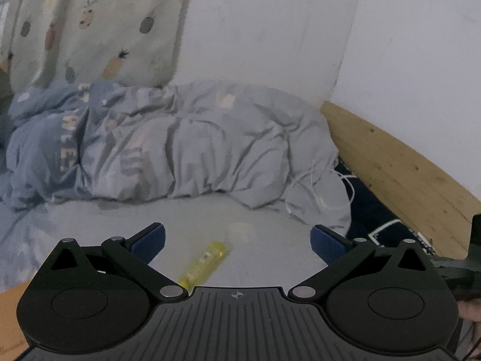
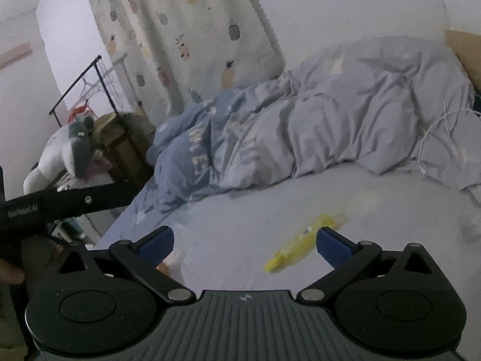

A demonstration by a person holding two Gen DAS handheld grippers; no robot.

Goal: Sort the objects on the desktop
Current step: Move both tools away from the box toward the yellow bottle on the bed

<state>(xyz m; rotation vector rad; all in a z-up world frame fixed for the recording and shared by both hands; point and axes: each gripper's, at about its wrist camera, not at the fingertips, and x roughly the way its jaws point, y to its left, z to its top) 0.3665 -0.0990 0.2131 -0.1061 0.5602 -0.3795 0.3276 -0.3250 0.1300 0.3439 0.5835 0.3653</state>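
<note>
Bed (image 1: 210,213) with pale sheet carries everything; crumpled grey-blue duvet (image 1: 180,144) heaped along the far side by the wall, white cable (image 1: 318,186) trailing off its right end near the wooden headboard (image 1: 405,174). Pineapple curtain (image 2: 186,36) behind the far edge.

Task thing: one small yellow object (image 1: 207,261), long and narrow, lying flat on the bare sheet at the near edge of the bed, well clear of the duvet. Blurred in both views; could be a lighter or small tube, cannot tell which. Judged light and rigid, probably smooth plastic so a bit slippery; the mattress gives under it, so pressing down would sink it. Best hold looks like across the narrow width near mid-length.

Left gripper (image 1: 237,240): fingers spread wide, empty, touching nothing; the yellow object sits between and just ahead of them, closer to the left finger.

Right gripper (image 2: 245,243): also spread wide, empty. In the right wrist view the yellow object (image 2: 297,246) lies just beside the inner face of the right finger (image 2: 333,246); contact cannot be told.
</note>
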